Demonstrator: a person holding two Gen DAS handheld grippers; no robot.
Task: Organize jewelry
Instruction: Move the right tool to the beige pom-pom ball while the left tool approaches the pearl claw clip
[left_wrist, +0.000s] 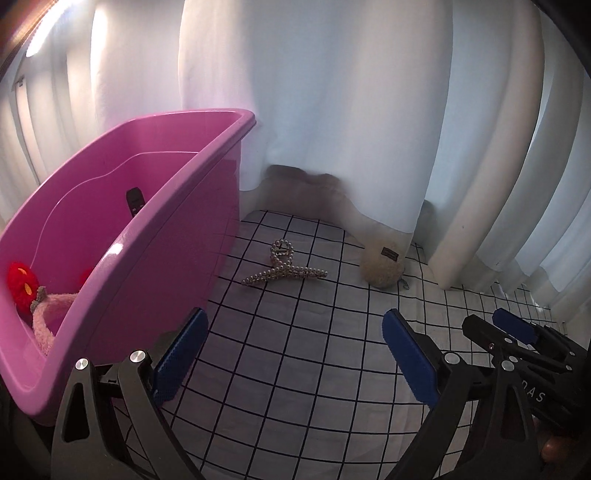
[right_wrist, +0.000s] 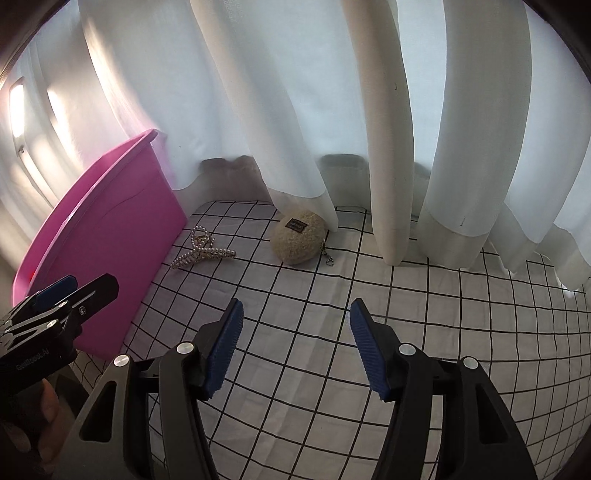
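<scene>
A pearl hair claw (left_wrist: 282, 266) lies on the checked cloth just right of the pink tub (left_wrist: 155, 240); it also shows in the right wrist view (right_wrist: 201, 251). A beige fuzzy pouch (left_wrist: 382, 264) with a ball chain lies by the curtain hem, also in the right wrist view (right_wrist: 298, 236). The tub (right_wrist: 110, 236) holds a red fluffy item (left_wrist: 22, 286), a pink fuzzy band (left_wrist: 50, 314) and a black clip (left_wrist: 135, 201). My left gripper (left_wrist: 295, 354) is open and empty beside the tub. My right gripper (right_wrist: 295, 343) is open and empty, short of the pouch.
White curtains (right_wrist: 369, 110) hang along the back and drape onto the grid-patterned cloth (right_wrist: 406, 332). The right gripper's tip shows at the lower right of the left wrist view (left_wrist: 517, 332); the left gripper's tip shows at the left of the right wrist view (right_wrist: 66, 295).
</scene>
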